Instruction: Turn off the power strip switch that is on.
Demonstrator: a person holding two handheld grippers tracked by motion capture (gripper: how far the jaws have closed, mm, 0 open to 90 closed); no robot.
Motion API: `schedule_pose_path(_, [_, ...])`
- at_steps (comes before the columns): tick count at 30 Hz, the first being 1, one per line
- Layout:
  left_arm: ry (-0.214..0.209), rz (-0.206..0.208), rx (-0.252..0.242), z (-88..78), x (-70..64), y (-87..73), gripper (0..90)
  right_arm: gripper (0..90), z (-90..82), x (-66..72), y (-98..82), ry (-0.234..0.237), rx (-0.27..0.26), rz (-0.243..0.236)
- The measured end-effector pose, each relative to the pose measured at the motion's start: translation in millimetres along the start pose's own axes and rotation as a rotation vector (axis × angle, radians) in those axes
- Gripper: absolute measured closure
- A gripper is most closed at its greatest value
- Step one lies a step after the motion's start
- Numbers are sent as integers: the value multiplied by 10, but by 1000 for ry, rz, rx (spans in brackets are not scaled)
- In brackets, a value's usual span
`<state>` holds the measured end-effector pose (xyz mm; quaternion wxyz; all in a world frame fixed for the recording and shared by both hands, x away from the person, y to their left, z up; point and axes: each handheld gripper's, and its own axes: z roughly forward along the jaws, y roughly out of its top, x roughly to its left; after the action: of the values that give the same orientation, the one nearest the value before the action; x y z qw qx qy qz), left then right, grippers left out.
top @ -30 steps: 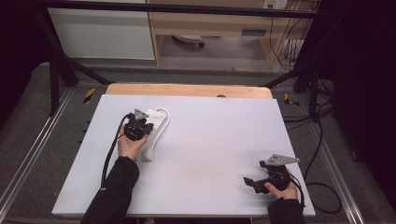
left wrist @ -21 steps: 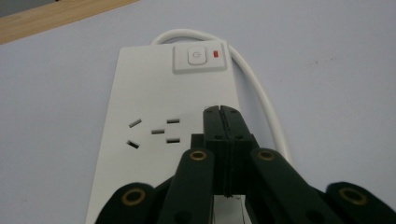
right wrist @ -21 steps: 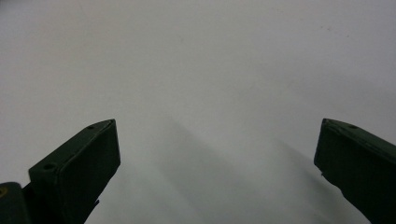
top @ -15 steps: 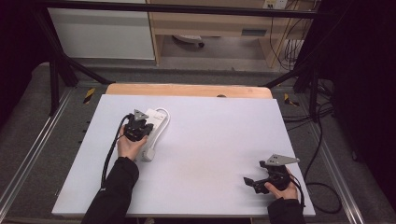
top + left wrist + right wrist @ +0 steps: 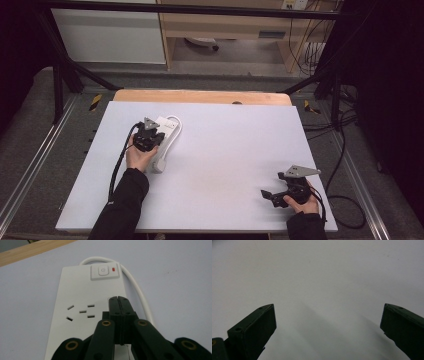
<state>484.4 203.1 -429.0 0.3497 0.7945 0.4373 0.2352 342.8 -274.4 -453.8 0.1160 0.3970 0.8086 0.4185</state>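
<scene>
Over power strip (image 5: pixel 85 315): left gripper (image 5: pixel 118 300) is being held w/ jaws closed, empty.
Near table (image 5: pixel 225 150) front-right edge, right gripper (image 5: pixel 327 322) is being held wide open, empty.

Your left gripper (image 5: pixel 148 134) at centre left of the high view, jaws pressed together, left forearm (image 5: pixel 122 202) reaching up from the bottom edge, your right gripper (image 5: pixel 274 196) lower right, jaws spread wide

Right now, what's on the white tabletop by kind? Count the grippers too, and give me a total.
Power strips: 1, the white power strip with its cord, under the left gripper, whose fingers are closed.
Grippers: 2, that one and the right gripper, fingers apart, near the front right corner.
Total: 3
</scene>
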Motion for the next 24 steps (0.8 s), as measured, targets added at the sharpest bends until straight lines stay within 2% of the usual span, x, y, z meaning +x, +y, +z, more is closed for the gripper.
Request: schedule_pose_path(24, [-5,19,5,7,-3,-20,899,9,-1,1,0,-1,0,1])
